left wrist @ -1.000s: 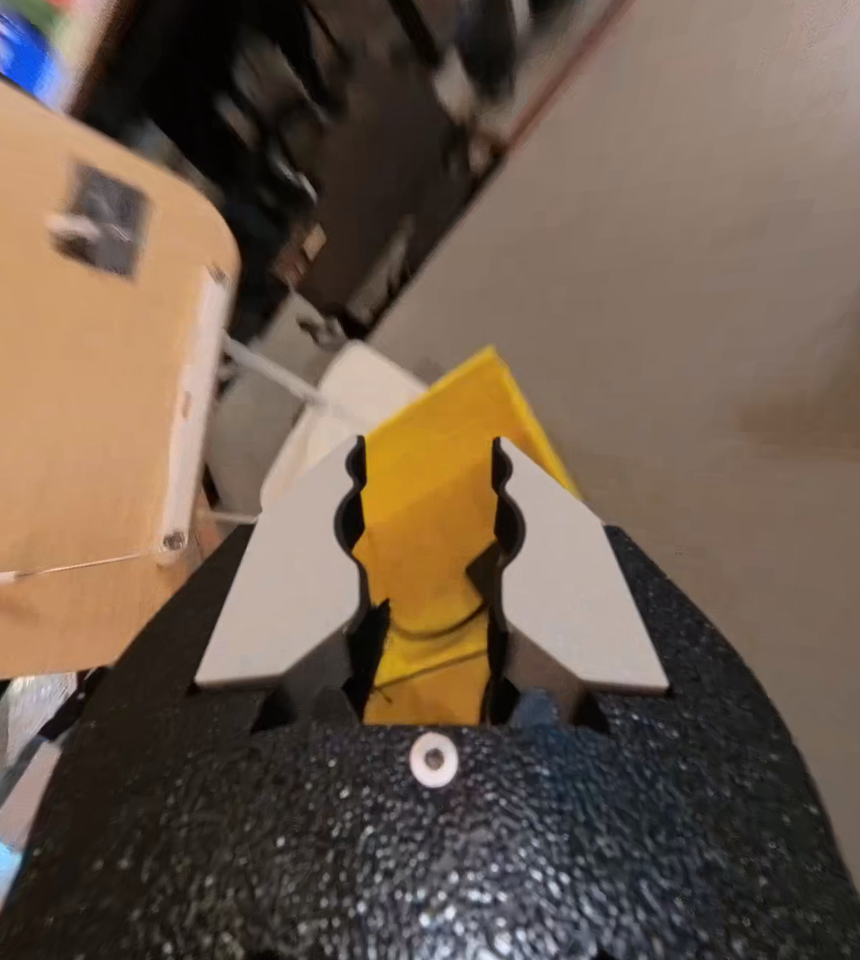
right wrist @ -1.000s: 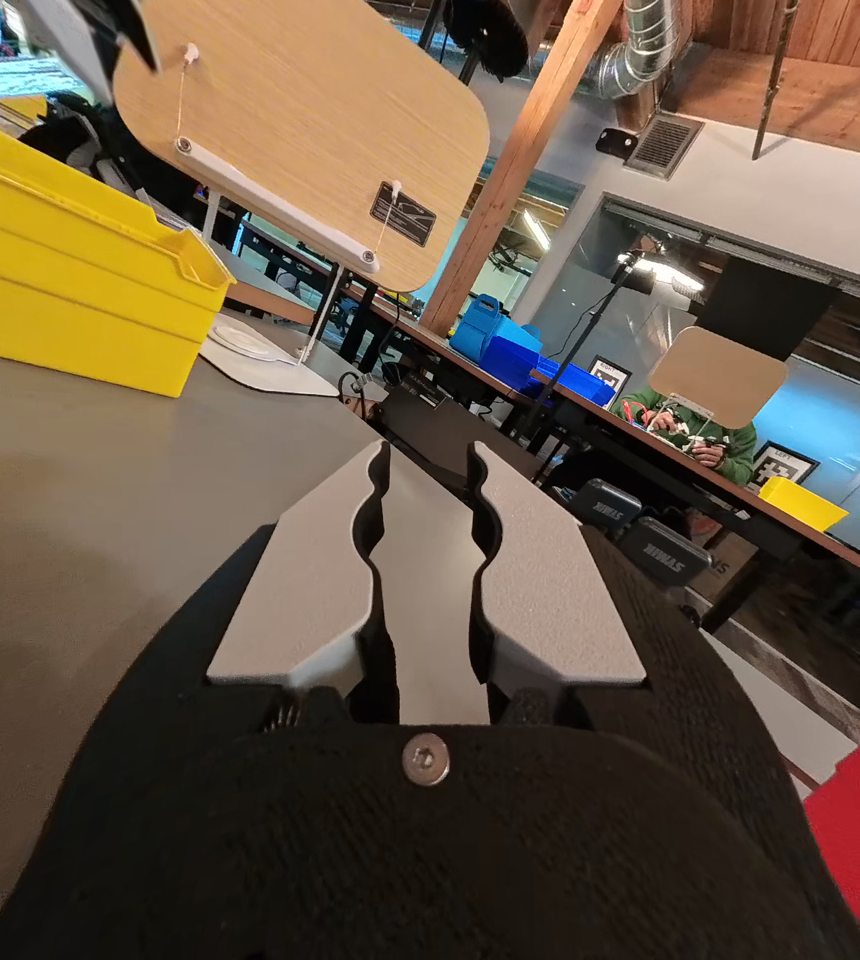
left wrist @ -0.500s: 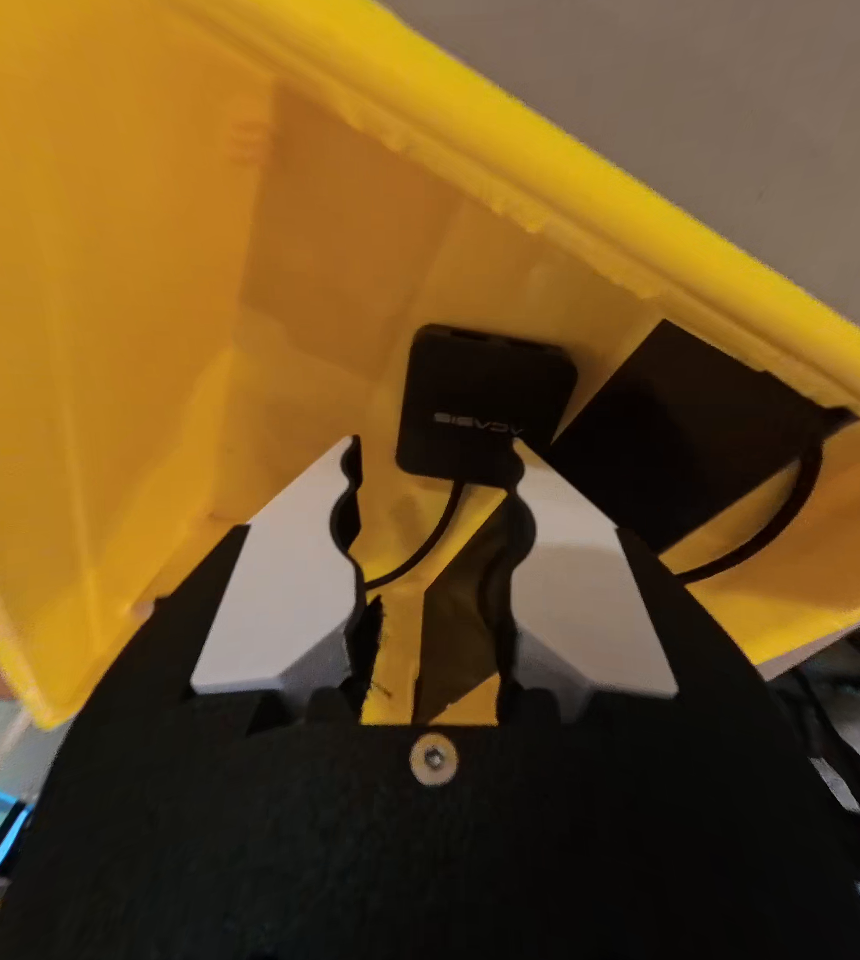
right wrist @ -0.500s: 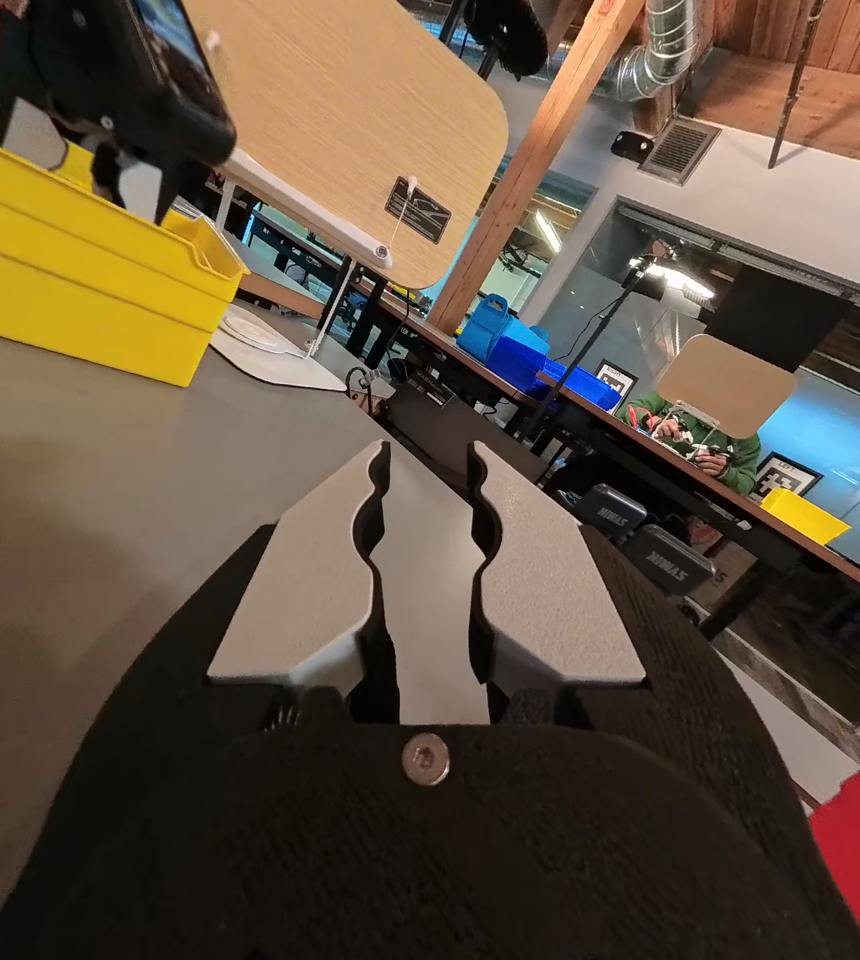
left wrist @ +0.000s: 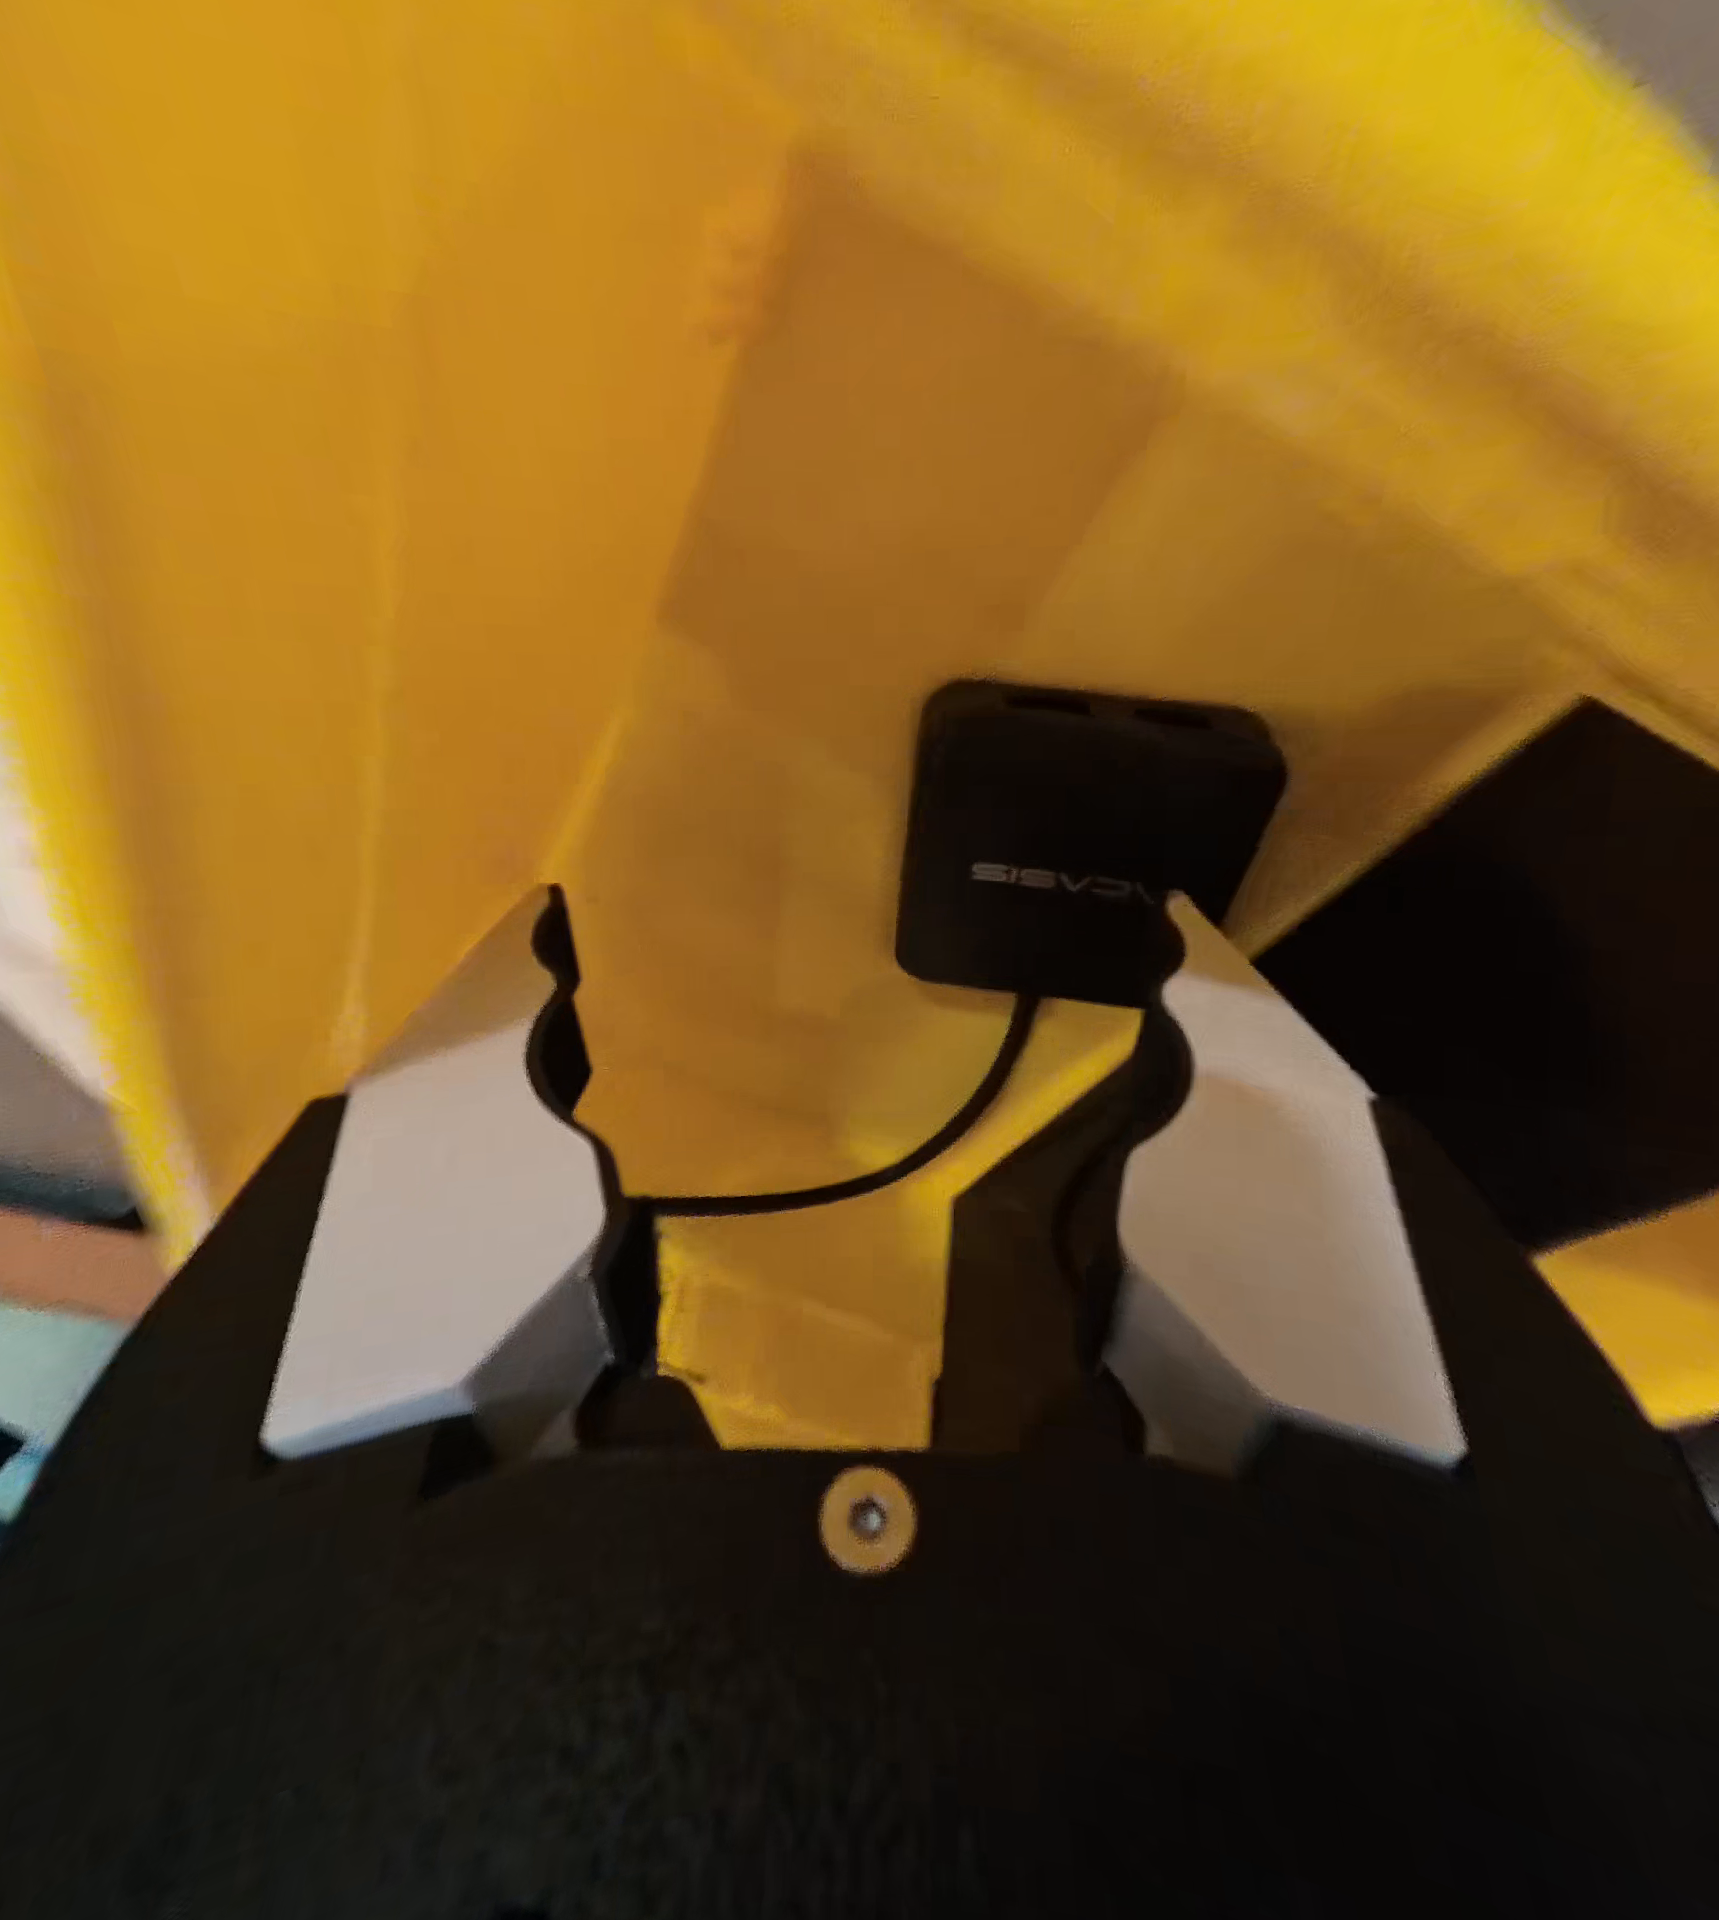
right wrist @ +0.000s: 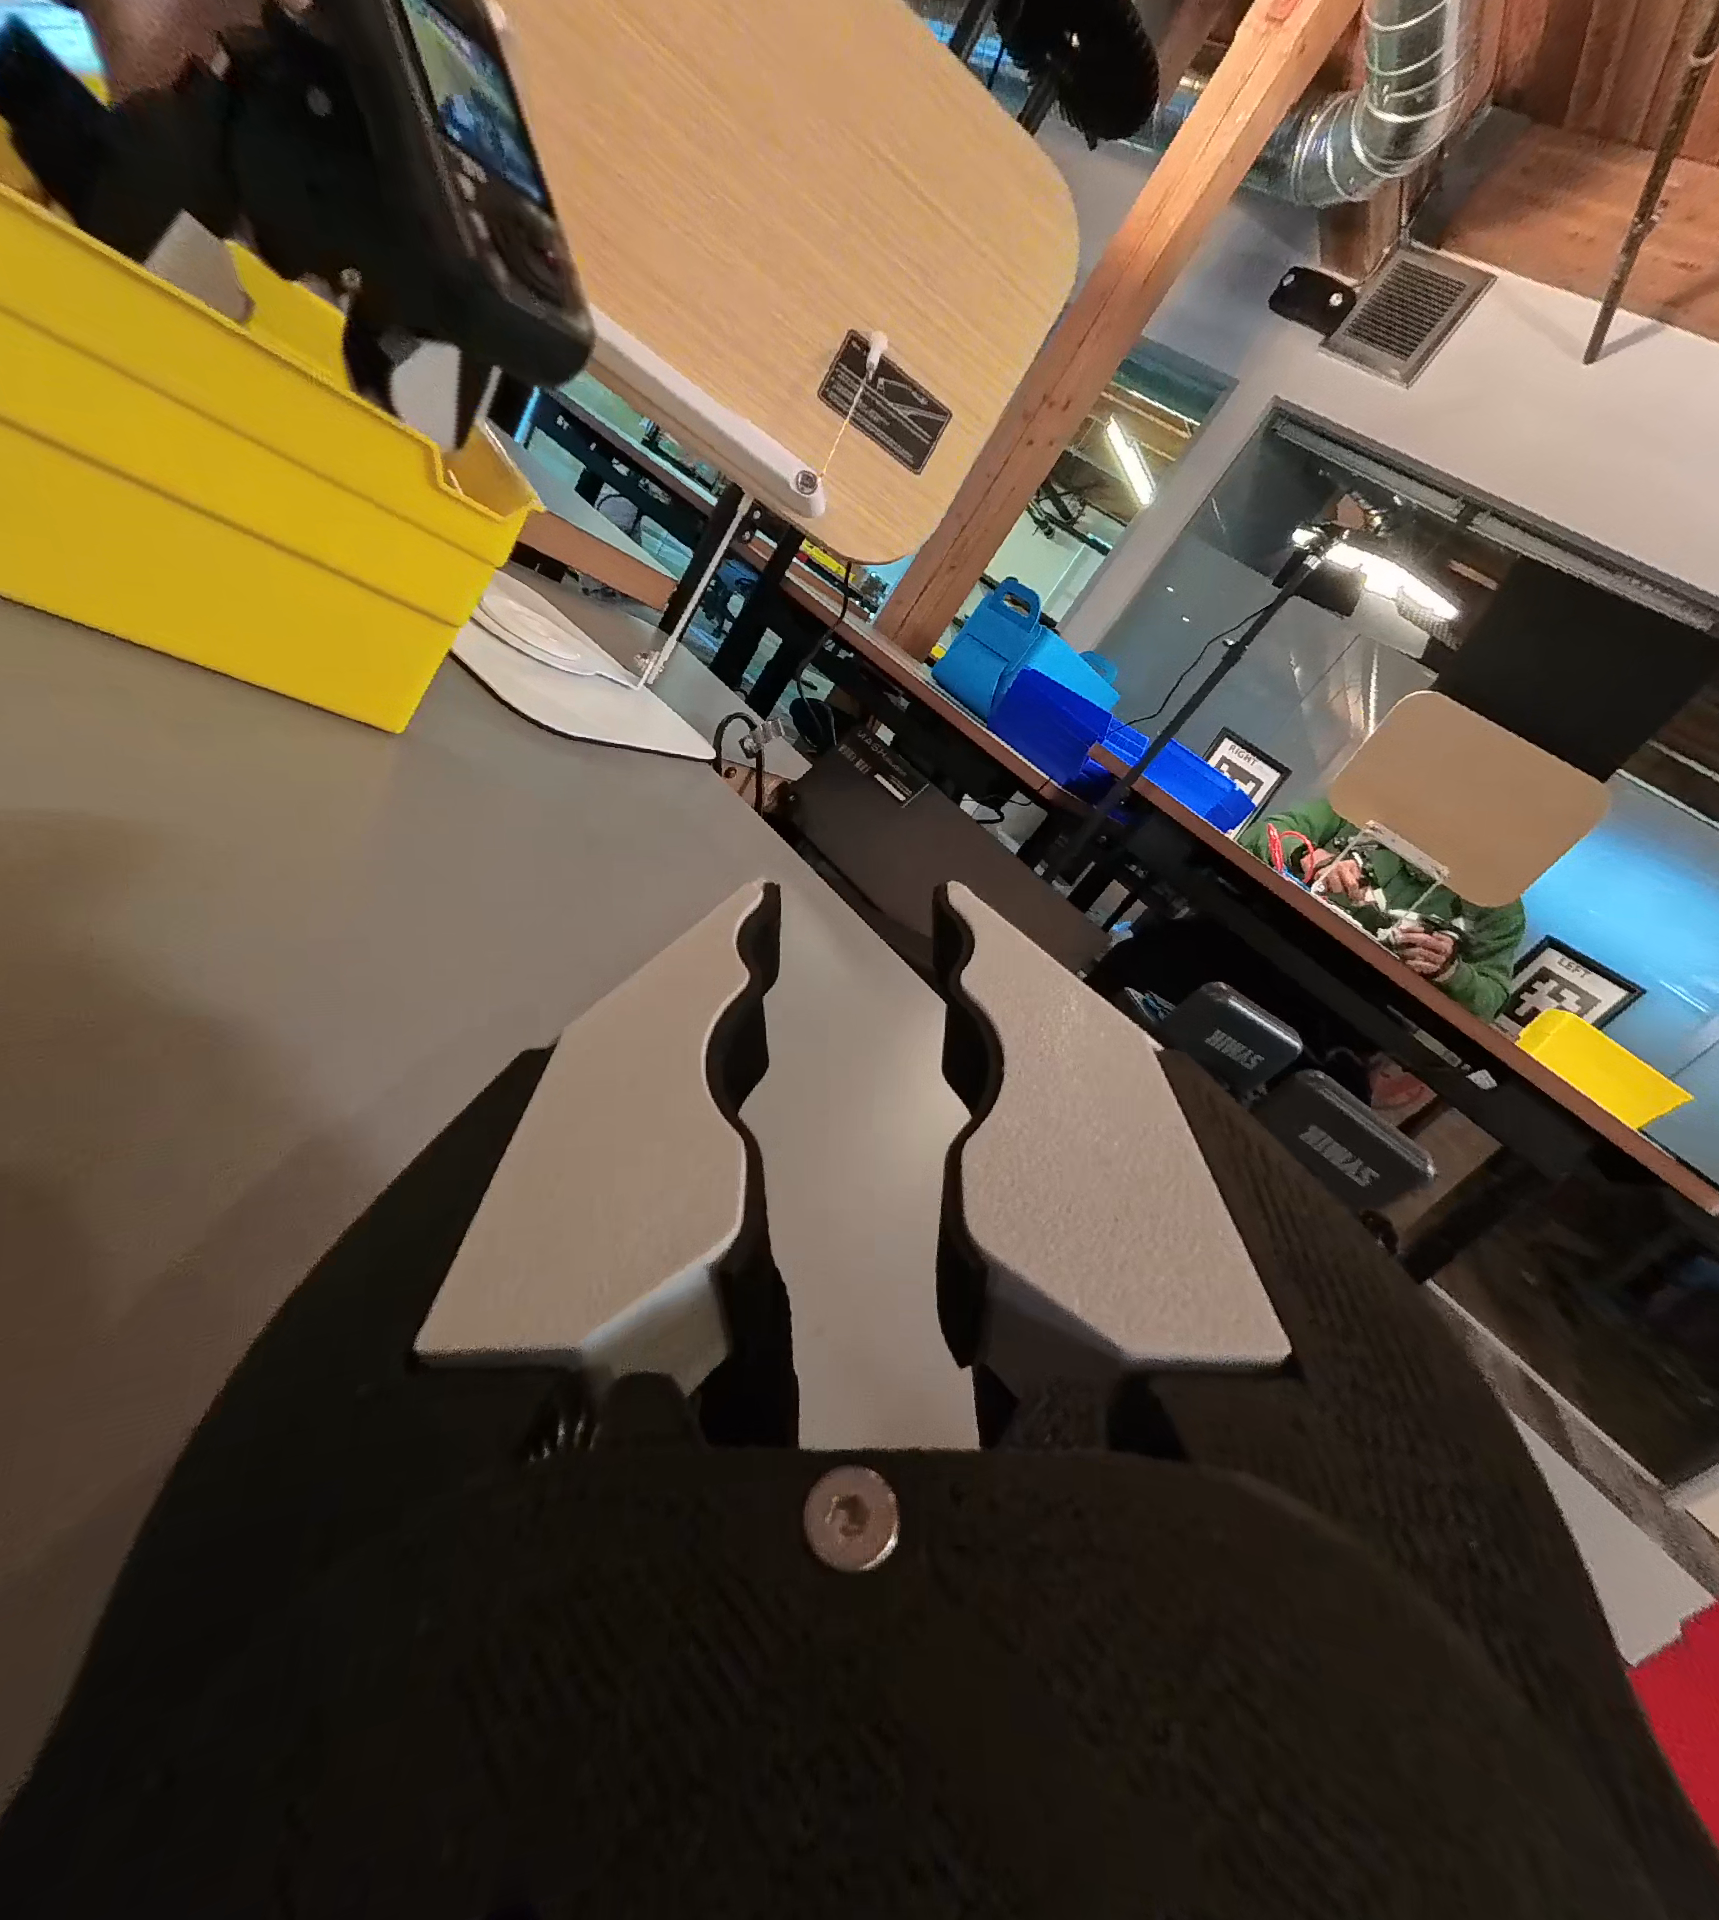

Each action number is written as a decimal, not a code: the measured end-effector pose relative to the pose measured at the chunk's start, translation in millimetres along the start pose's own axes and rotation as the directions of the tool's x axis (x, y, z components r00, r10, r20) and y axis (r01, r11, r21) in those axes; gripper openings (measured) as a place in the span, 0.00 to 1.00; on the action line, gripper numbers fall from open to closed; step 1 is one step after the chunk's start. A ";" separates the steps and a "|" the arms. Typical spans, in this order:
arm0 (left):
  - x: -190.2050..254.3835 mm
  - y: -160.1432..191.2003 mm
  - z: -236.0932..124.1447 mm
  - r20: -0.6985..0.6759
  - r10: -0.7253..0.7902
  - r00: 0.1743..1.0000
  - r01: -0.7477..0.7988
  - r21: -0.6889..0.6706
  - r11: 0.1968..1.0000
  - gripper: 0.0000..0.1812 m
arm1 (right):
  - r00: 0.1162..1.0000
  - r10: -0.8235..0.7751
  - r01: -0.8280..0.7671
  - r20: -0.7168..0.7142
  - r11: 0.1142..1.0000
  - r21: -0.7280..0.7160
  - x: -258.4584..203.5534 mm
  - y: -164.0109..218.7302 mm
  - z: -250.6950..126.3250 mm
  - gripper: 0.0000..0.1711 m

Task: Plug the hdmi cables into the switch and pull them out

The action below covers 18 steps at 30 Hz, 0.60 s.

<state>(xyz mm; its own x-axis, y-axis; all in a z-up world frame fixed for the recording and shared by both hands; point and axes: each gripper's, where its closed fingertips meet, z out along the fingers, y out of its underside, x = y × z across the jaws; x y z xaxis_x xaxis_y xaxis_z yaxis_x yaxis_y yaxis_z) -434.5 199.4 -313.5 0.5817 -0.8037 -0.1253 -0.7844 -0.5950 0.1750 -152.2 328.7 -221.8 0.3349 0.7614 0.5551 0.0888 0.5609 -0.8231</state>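
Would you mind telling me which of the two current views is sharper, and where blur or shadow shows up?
The left wrist view is motion-blurred: the yellow bin smears, though the black switch is recognisable and the left gripper reads softly. The right wrist view is sharper: the right gripper is crisp over the grey table, which carries a soft shadow at left; only the other gripper at top left blurs.

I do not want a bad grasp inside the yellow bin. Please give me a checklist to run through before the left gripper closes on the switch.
1. Left gripper open: ok, jaws wide apart.
2. Switch in view inside yellow bin: ok.
3. Switch between the fingertips: not ok, it lies ahead, toward the right finger.
4. Thin black cable out of the jaws: not ok, it crosses the gap.
5. Switch ports empty: cannot tell, blurred.
6. Right gripper free: ok, open over the grey table.
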 end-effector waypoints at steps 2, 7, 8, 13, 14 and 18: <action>-22.3 2.2 -4.1 0.136 -0.005 0.991 0.003 0.020 1.000 0.38 | 1.000 -0.006 0.006 0.004 1.000 -0.002 -1.2 0.2 0.1 0.16; -8.2 0.4 -6.4 0.059 -0.026 0.998 0.019 0.117 0.993 0.46 | 1.000 -0.014 0.014 0.011 1.000 -0.003 -2.8 0.3 0.4 0.16; -1.8 -2.1 -8.1 0.008 -0.048 0.999 0.046 0.151 0.988 0.48 | 1.000 -0.016 0.016 0.013 1.000 -0.004 -3.3 0.4 0.5 0.16; 11.6 -5.7 -10.5 -0.098 -0.074 0.992 0.095 0.229 0.969 0.51 | 0.999 -0.040 0.040 0.028 0.999 -0.012 -7.5 1.1 1.5 0.16; 14.3 -7.1 -8.2 -0.094 -0.058 0.994 0.078 0.228 0.970 0.52 | 0.998 -0.048 0.048 0.032 0.999 -0.014 -8.8 1.3 1.8 0.16; 20.2 -10.4 7.9 -0.029 0.029 0.999 -0.024 0.167 0.986 0.53 | 0.996 -0.077 0.078 0.048 0.997 -0.023 -13.7 2.5 2.8 0.16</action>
<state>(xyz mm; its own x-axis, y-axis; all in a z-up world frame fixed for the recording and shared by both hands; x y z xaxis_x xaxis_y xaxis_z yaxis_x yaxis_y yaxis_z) -416.2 189.4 -325.5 0.5646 -0.8203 -0.0917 -0.8230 -0.5679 0.0120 -159.2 320.6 -231.1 0.2814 0.7307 0.6219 0.1359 0.6112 -0.7797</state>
